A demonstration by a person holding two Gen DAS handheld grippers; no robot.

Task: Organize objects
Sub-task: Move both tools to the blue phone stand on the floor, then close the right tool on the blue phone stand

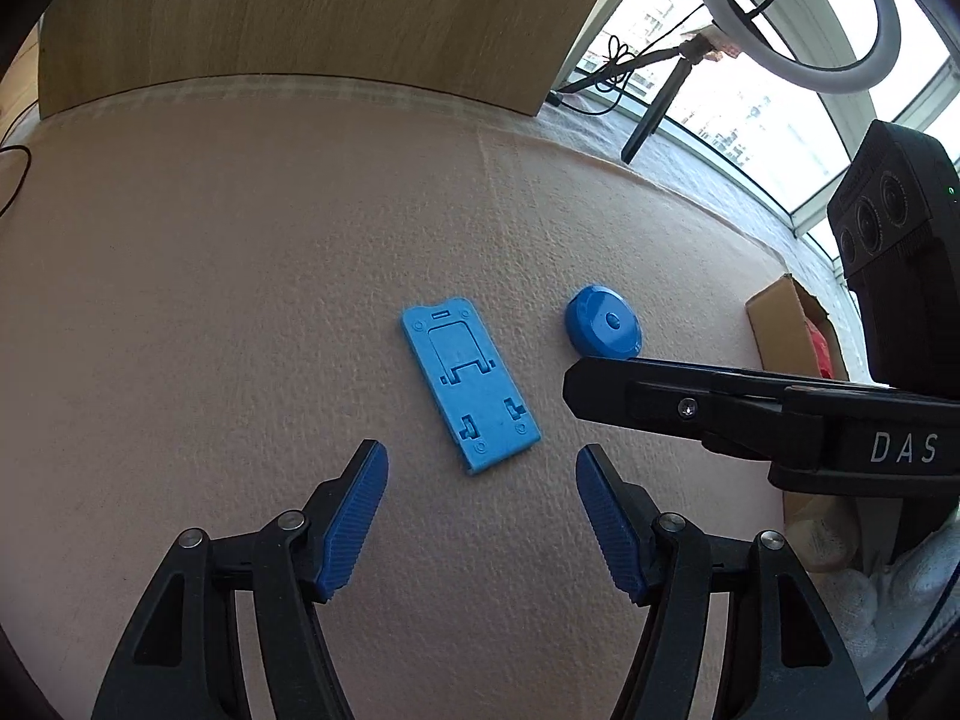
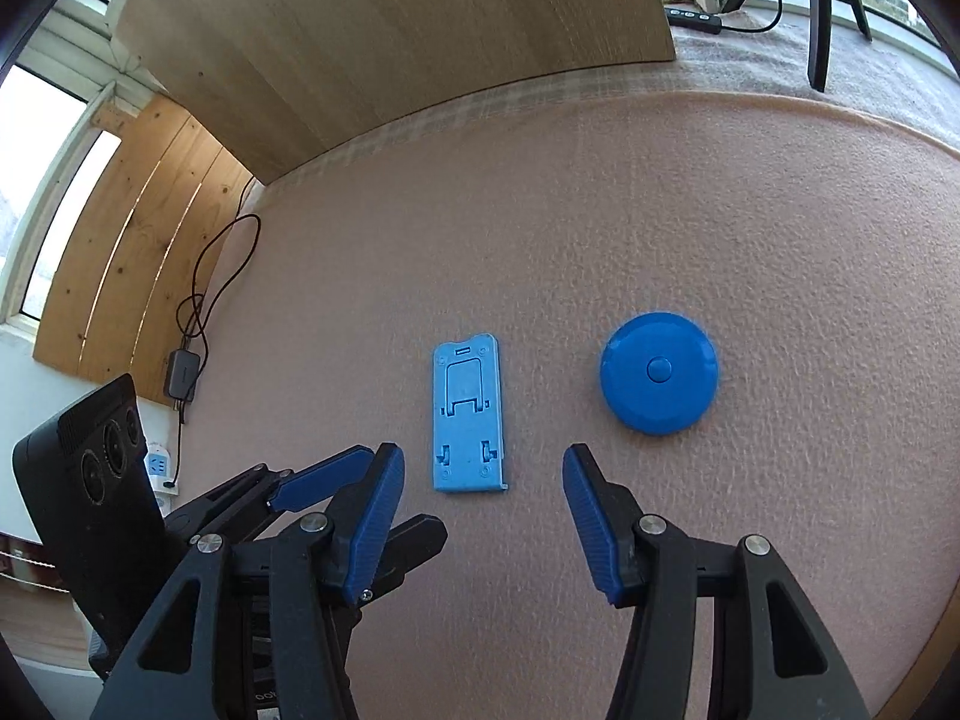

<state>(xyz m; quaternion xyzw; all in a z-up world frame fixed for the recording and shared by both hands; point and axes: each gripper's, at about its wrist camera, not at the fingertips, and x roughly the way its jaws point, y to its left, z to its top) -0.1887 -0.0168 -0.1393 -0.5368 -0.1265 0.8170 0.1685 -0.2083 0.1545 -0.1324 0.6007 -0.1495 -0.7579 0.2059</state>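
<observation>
A pink-felted desk (image 2: 660, 210) fills both views. Low in frame, the left gripper (image 1: 482, 477) and right gripper (image 2: 483, 480) hover with jaws spread, empty. At centre lies a flat blue phone stand (image 2: 468, 420); the round blue tape measure (image 2: 659, 381) sits apart, to its right.

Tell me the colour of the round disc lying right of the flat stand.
The round disc is solid blue, darker than the light blue stand; clearest in the right wrist view.

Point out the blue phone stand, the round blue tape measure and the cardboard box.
blue phone stand (image 2: 467, 420), right wrist view, middle of its flat face.
round blue tape measure (image 2: 659, 380), right wrist view, beside its centre button.
cardboard box (image 1: 786, 330), left wrist view, its open flap.
</observation>
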